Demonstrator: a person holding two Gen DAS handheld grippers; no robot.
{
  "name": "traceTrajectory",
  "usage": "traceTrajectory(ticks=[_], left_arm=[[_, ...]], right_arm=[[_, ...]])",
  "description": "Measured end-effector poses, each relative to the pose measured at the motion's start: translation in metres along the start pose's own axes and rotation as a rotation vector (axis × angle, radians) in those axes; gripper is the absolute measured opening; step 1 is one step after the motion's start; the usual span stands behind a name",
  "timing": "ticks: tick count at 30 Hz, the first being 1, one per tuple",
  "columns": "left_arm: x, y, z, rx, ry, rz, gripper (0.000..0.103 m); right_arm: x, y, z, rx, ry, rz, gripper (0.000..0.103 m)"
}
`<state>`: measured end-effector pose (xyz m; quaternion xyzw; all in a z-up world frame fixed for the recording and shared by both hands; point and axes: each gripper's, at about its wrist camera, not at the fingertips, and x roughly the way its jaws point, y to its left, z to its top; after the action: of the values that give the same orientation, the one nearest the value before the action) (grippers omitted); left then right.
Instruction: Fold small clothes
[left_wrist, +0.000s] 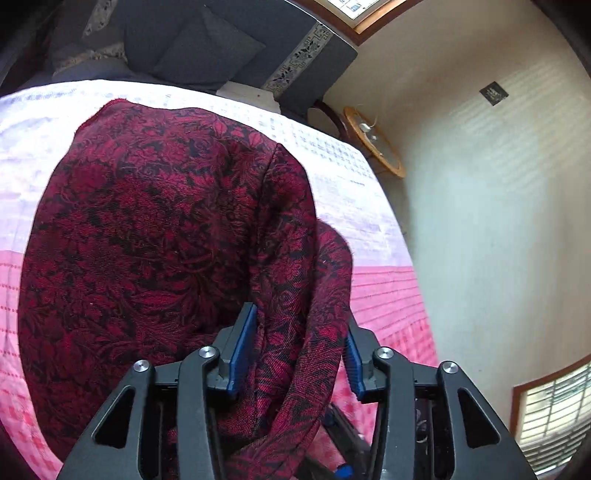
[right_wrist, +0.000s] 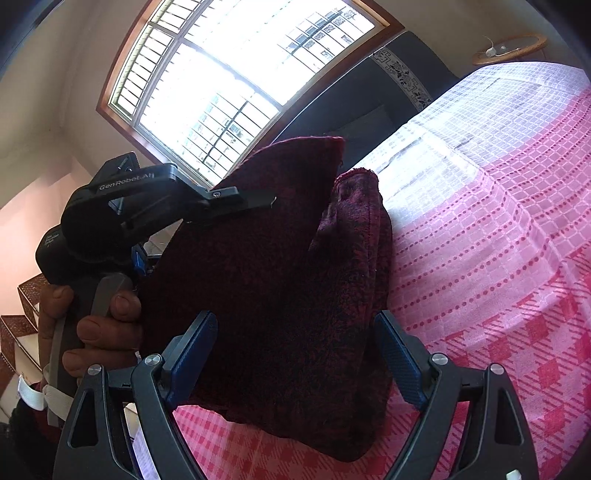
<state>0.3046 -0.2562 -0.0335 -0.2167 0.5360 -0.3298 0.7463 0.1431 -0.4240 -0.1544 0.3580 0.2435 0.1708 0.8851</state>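
Note:
A dark red cloth (left_wrist: 147, 229) with a black floral pattern lies folded in layers on the pink and white bedspread (left_wrist: 384, 295). My left gripper (left_wrist: 297, 354) stands over its near edge. A thick fold of the cloth runs up between the blue pads (left_wrist: 242, 350), which stand apart and do not squeeze it. In the right wrist view the cloth (right_wrist: 277, 277) rises as a dark heap. My right gripper (right_wrist: 297, 354) is wide open just in front of it, its pads on either side of the near corner. The left gripper (right_wrist: 236, 201) shows at upper left, held by a hand (right_wrist: 96, 325).
The bedspread (right_wrist: 498, 240) stretches away to the right of the cloth. A dark sofa with cushions (left_wrist: 207, 48) stands behind the bed. A round wood-rimmed table (left_wrist: 373, 140) stands by the wall. A large barred window (right_wrist: 229, 81) is bright behind the cloth.

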Motion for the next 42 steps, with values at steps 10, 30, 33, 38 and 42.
traceTrajectory(ticks=[10, 30, 33, 38, 42], left_arm=[[-0.083, -0.014, -0.016, 0.205, -0.170, -0.239, 0.063], [0.004, 0.015, -0.127, 0.657, -0.202, 0.049, 0.064], [0.002, 0.012, -0.127, 0.664, -0.196, 0.054, 0.064], [-0.039, 0.023, -0.116, 0.578, -0.237, -0.012, 0.064], [-0.092, 0.055, -0.108, 0.436, -0.361, -0.036, 0.064]], right_arm=[[-0.011, -0.018, 0.003, 0.076, -0.014, 0.057, 0.085], [0.087, -0.025, 0.096, 0.192, 0.350, 0.193, 0.088], [0.100, -0.012, 0.098, 0.132, 0.340, 0.127, 0.087], [0.114, -0.002, 0.096, 0.061, 0.362, 0.060, 0.030], [0.105, -0.009, 0.101, 0.155, 0.319, 0.207, 0.028]])
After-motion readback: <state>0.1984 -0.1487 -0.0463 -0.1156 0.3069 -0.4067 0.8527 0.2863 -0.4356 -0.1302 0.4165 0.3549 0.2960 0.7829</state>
